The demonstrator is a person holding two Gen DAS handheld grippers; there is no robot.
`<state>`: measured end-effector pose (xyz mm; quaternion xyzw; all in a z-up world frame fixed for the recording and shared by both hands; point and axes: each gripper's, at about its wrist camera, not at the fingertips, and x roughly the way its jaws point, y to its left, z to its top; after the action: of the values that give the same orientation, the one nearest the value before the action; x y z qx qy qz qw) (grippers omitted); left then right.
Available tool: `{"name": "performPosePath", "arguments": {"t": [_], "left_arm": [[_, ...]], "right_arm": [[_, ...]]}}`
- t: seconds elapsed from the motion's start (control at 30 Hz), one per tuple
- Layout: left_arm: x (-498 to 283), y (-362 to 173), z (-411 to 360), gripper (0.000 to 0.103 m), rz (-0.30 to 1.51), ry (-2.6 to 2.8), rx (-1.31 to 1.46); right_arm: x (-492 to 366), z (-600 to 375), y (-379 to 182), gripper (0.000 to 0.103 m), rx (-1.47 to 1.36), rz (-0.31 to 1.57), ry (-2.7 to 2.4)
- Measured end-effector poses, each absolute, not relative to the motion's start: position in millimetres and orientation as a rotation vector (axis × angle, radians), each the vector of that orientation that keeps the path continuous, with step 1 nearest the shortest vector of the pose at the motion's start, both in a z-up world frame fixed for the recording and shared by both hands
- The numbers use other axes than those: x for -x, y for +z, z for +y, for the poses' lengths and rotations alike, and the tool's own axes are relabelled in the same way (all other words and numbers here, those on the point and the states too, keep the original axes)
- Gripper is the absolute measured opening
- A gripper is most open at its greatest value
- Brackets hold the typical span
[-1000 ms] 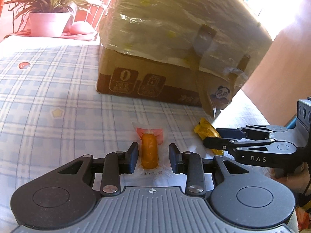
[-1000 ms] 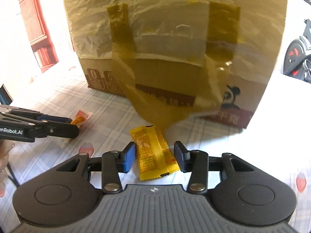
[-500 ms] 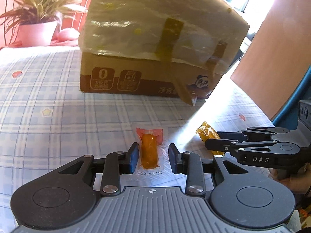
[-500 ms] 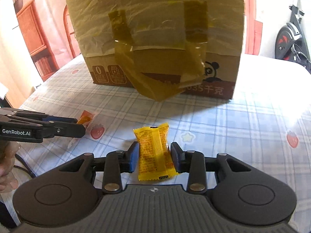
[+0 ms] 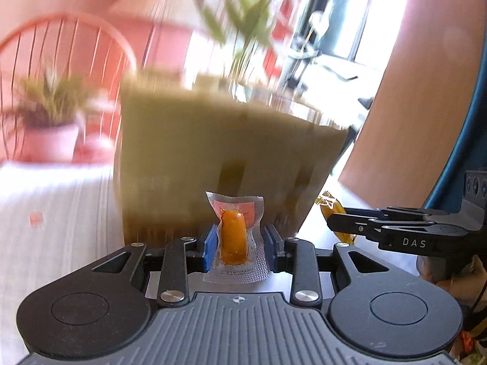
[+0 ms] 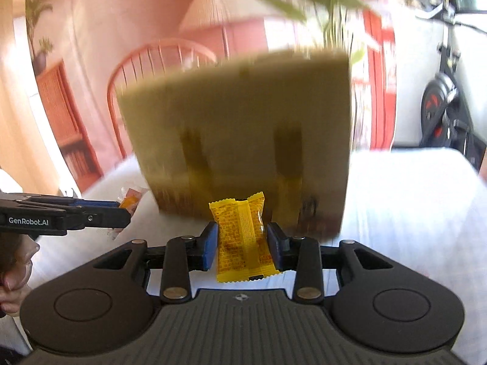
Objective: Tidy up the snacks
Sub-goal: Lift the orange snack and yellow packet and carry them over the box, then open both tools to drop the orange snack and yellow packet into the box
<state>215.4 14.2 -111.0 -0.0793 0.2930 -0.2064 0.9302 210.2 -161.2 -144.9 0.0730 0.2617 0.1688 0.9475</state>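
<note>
Left wrist view: the left gripper [image 5: 238,248] is clenched on a clear sachet holding an orange sausage-shaped snack [image 5: 233,241]. Both blue pads press the sachet's sides. The sachet is off the table and sits between the fingers. Its long axis runs along the fingers, from near to far, and its far end with the pink label stands slightly up towards the box. The cardboard box [image 5: 213,164], draped with a plastic bag, stands beyond on the table [image 5: 57,206], badly blurred. At the right, the right gripper [image 5: 331,223] enters from the side, with a crinkled yellow wrapper end showing at its tips.

Right wrist view: the right gripper [image 6: 242,240] is clenched on a yellow snack packet [image 6: 243,237], the pads pressing its two long edges. The packet is clear of the table. Its long axis also runs near to far along the fingers, the serrated top edge far and a small dark mark at the near end. The box [image 6: 240,140] lies straight ahead. At the left, the left gripper [image 6: 126,213] shows side-on with its sachet [image 6: 131,198] at the tips.

Assessment: both picks appear complete and the step in hand is the carry towards the box. The next move calls for clearing the box's top rim, locating the bag's opening, which blur hides here, and releasing each item inside without collision between the two grippers.
</note>
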Motion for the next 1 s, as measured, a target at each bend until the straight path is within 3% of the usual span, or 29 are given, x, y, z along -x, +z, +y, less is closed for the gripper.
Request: {"name": "performPosePath", "arguments": {"t": [0.47, 0.8, 1.0], "left_arm": [[-293, -33, 1, 0.035, 0.434, -0.381, 0.096], [-338, -31, -7, 0.036, 0.466, -0.326, 0.050], [-347, -42, -5, 0.045, 0.515, -0.265, 0.017]], "right_arm": [[-278, -163, -46, 0.037, -0.077, 0.340, 0.327], [-336, -153, -45, 0.037, -0.067, 0.406, 0.273], [-351, -155, -54, 0.040, -0.065, 0.460, 0.244]]}}
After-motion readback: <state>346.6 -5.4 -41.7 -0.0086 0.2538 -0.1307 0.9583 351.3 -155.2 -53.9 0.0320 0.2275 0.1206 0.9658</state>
